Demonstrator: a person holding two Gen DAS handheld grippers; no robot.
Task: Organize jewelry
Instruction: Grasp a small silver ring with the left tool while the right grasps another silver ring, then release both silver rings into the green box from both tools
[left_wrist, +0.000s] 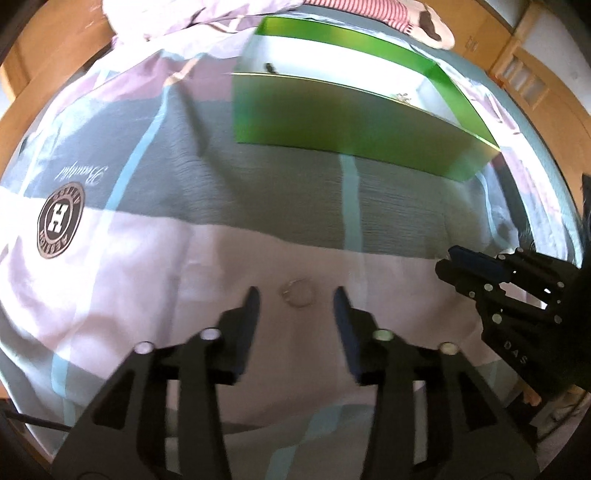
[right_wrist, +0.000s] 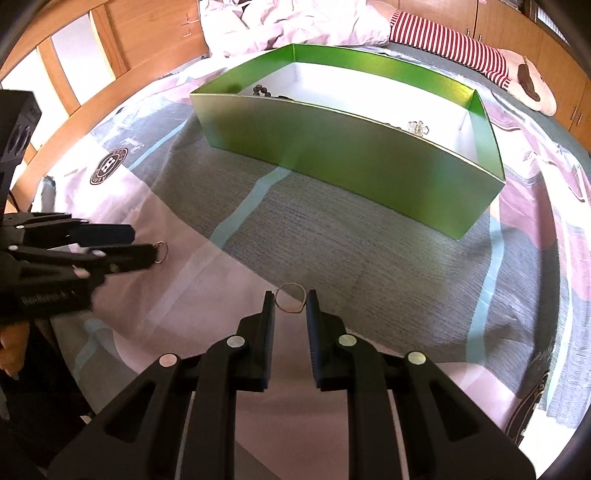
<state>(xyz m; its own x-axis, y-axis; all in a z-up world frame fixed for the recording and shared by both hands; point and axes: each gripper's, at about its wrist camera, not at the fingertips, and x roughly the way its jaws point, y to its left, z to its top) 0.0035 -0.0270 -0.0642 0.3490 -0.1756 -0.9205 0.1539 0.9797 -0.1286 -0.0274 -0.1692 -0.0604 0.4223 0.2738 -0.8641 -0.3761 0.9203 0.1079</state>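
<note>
- Wooden bed frame (right_wrist: 110, 70) and wooden cupboards border a bed whose cover (right_wrist: 332, 240) is patched in grey, pale pink and light blue stripes, with a round dark badge (left_wrist: 60, 220) printed on it.
- Crumpled pink bedding (right_wrist: 280, 26) and a red-and-white striped cloth (right_wrist: 443, 40) lie at the far end.
- Open green box (right_wrist: 351, 155) with a white inside sits on the cover; dark beads (right_wrist: 260, 90) lie near one corner, a clear sparkly piece (right_wrist: 417, 127) near the other.
- Left gripper (left_wrist: 297, 297) hangs over the pink patch, jaws parted, touching nothing; a thin metal ring (left_wrist: 298, 292) lies flat on the cover between them.
- Right gripper (right_wrist: 290, 300) is narrowed onto a second thin ring (right_wrist: 290, 297), a plain wire hoop pinched between its fingertips.
</note>
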